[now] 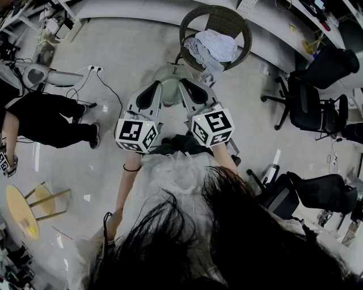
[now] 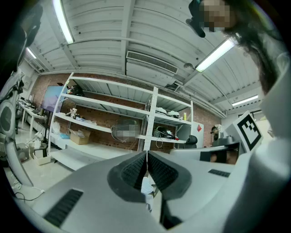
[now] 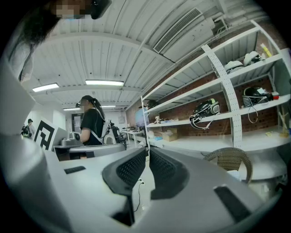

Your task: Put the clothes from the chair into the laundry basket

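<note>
A round wicker chair (image 1: 227, 20) stands ahead of me with a heap of pale clothes (image 1: 214, 46) on its seat and front edge. A pale, translucent laundry basket (image 1: 169, 73) sits on the floor between me and the chair. My left gripper (image 1: 159, 85) and right gripper (image 1: 182, 83) are held side by side above the basket, pointing at the chair. Both are shut with nothing between the jaws. In the right gripper view (image 3: 148, 149) the wicker chair (image 3: 229, 160) shows at the right. In the left gripper view (image 2: 146, 154) a scrap of white cloth (image 2: 146, 184) shows below the closed tips.
A person in black (image 1: 48, 120) sits at the left, near cables (image 1: 91, 79) on the floor. A small wooden stool (image 1: 22, 208) is at lower left. Black office chairs (image 1: 312, 102) stand at the right. A long white counter (image 1: 136, 8) runs behind the wicker chair.
</note>
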Available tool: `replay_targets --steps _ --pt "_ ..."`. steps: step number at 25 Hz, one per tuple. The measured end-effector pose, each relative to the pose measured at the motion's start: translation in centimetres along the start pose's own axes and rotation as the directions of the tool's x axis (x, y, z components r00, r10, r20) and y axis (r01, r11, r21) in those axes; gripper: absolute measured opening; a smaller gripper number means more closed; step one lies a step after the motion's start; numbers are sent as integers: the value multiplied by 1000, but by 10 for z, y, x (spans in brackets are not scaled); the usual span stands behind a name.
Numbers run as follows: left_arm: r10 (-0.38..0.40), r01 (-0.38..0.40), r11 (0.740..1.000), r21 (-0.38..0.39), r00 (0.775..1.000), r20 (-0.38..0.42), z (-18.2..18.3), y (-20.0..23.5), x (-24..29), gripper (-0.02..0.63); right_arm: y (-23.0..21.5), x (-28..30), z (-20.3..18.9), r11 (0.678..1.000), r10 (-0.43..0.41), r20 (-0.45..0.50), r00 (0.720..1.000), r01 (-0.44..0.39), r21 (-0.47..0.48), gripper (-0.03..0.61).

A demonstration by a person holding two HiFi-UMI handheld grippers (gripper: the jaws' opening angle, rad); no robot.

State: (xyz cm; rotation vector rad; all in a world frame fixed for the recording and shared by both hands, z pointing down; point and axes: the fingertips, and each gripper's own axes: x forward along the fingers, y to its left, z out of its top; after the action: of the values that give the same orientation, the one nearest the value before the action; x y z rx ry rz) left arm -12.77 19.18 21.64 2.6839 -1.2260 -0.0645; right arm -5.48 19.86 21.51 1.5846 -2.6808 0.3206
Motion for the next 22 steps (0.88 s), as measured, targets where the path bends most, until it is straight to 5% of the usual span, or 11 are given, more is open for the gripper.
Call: replay_targets --steps 22 --pt "-47 47 999 -16 999 -15 -10 25 -14 19 11 13 -25 996 -57 -41 998 59 64 41"
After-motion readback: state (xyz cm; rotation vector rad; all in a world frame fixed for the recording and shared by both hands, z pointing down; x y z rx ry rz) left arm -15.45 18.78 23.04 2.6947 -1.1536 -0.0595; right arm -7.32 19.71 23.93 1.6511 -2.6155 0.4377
